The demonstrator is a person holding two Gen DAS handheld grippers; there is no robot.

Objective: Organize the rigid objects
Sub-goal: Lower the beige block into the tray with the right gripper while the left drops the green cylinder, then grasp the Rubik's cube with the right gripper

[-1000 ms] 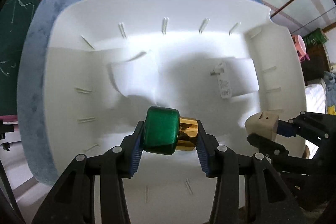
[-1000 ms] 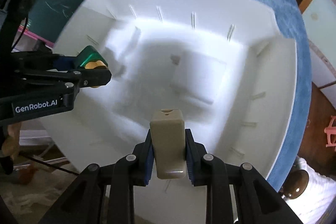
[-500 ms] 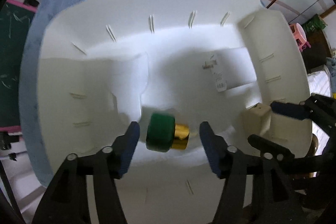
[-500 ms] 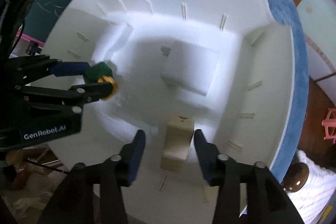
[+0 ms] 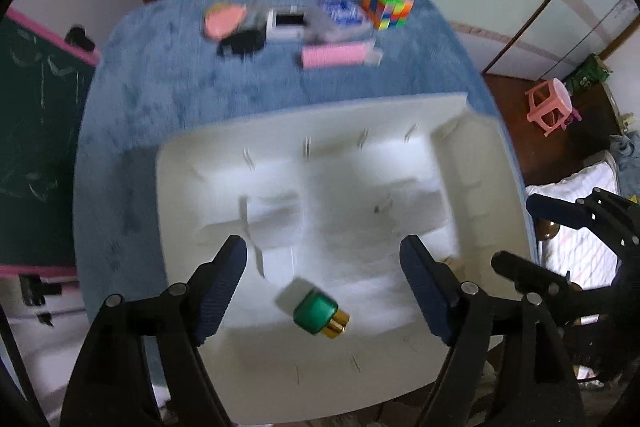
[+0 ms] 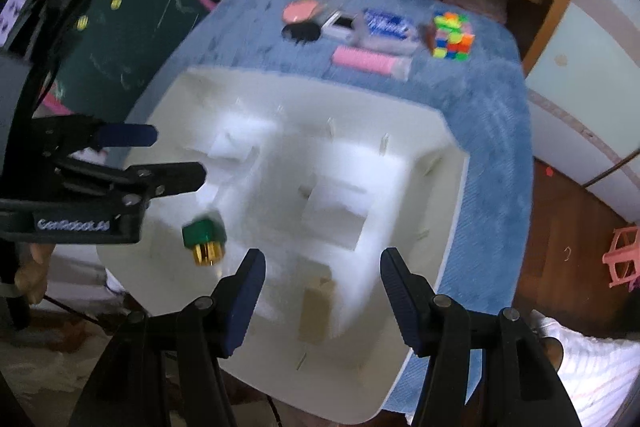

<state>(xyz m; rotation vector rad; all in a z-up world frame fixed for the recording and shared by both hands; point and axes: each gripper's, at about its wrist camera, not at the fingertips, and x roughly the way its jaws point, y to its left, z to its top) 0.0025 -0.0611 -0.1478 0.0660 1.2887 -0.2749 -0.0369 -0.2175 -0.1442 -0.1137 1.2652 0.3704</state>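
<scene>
Left hand-held gripper (image 5: 322,291): jaws just widened, empty; green bottle (image 5: 320,313) lay in white tray (image 6: 400,367), tabletop's (image 5: 168,95) near edge.
Right hand-held gripper (image 6: 322,297): just opened, empty; beige block (image 6: 316,311) released below.
Advice: lift straight, avoid nudging.

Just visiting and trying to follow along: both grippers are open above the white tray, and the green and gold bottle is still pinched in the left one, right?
Not quite. The green and gold bottle lies loose in the white tray; the left gripper has just been opening and its pads stand clear of it, as the left wrist view shows. The right gripper is open too.
</scene>
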